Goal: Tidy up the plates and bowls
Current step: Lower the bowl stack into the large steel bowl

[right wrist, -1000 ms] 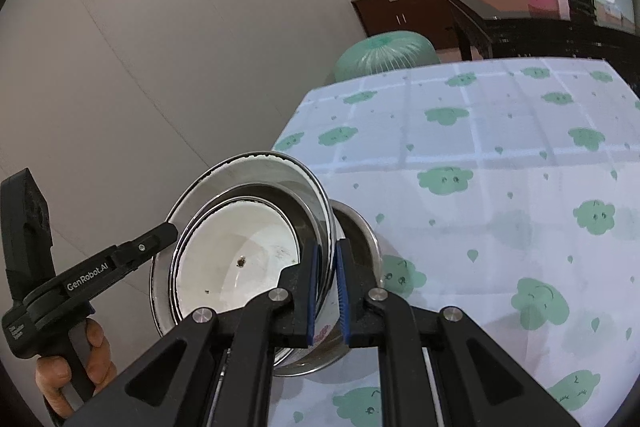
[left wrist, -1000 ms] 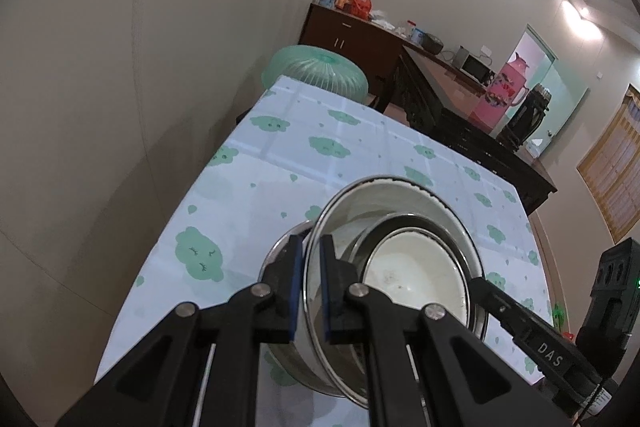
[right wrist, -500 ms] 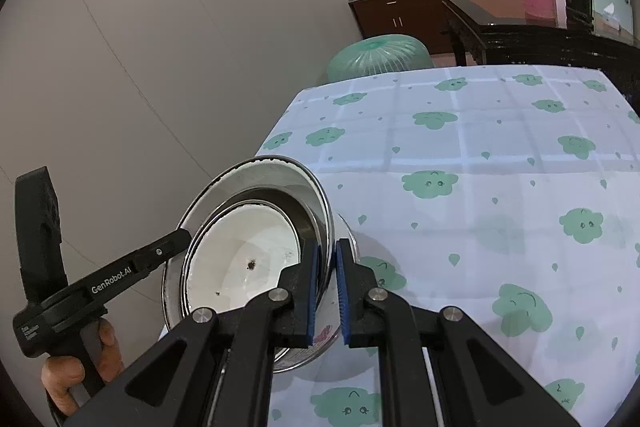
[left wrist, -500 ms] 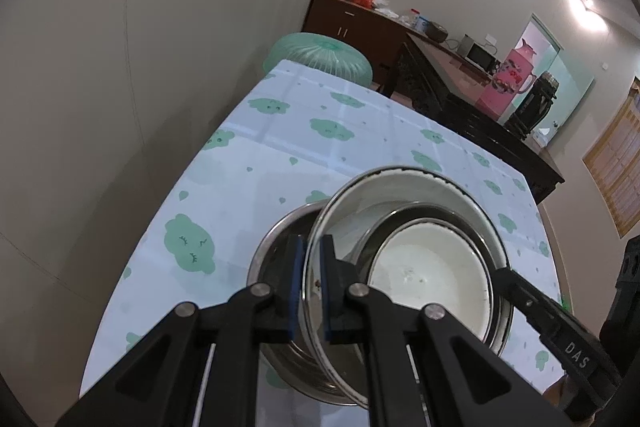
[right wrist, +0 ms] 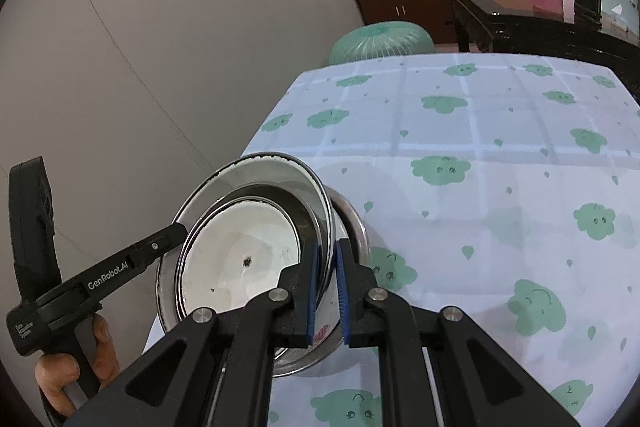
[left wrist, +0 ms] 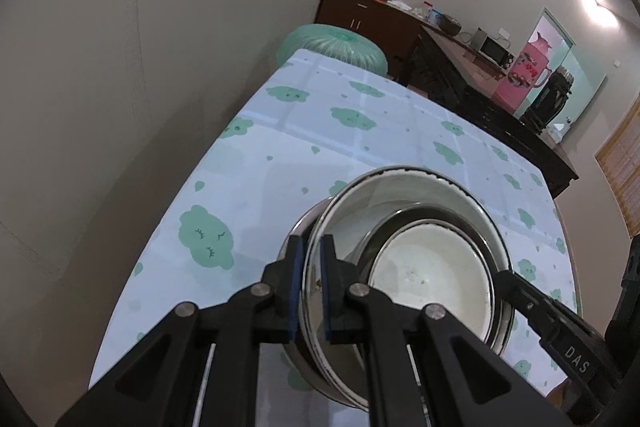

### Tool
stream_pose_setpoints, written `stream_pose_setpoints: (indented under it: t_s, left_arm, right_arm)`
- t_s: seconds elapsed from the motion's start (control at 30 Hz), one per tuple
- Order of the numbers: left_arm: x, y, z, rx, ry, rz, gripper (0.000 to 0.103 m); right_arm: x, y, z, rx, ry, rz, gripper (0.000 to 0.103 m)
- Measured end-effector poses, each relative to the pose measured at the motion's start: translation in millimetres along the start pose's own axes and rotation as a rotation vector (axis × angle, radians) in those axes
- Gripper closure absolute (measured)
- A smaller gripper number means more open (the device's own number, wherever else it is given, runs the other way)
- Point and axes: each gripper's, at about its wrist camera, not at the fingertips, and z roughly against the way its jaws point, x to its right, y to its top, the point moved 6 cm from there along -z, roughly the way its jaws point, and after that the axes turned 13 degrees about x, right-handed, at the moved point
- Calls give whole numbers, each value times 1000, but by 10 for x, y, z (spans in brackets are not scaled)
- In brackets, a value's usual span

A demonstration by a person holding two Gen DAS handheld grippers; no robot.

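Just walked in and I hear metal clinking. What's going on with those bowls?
A person holds a hand-held gripper in each hand, and both clamp the rim of one steel bowl from opposite sides: the left hand-held gripper and the right hand-held gripper. A white plate sits nested inside it. The bowl is held tilted above a second steel bowl on the table, partly inside it but not seated.

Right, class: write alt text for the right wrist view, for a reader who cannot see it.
The right gripper clamps the rim of a large steel bowl, tilted above another metal bowl on a cloud-print tablecloth. A white plate lies inside the large bowl, and the left gripper reaches its opposite rim.
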Motion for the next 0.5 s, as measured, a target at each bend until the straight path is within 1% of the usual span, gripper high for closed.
stream_pose_setpoints:
  t_s: [0.13,0.27,0.5]
  left_arm:
    - [-18,-30,-54,-5,13,-7,99]
    - [-55,-65,-151,-31,28,-8,98]
    - [-32,-76,-164,-33,47,-34,99]
  right_arm:
    - [9,-31,-58,-11,-8,1,92]
    - [-9,-35,-103,-22,-22,22,92]
    - [-60,-11,-123,-28,-39,58,92]
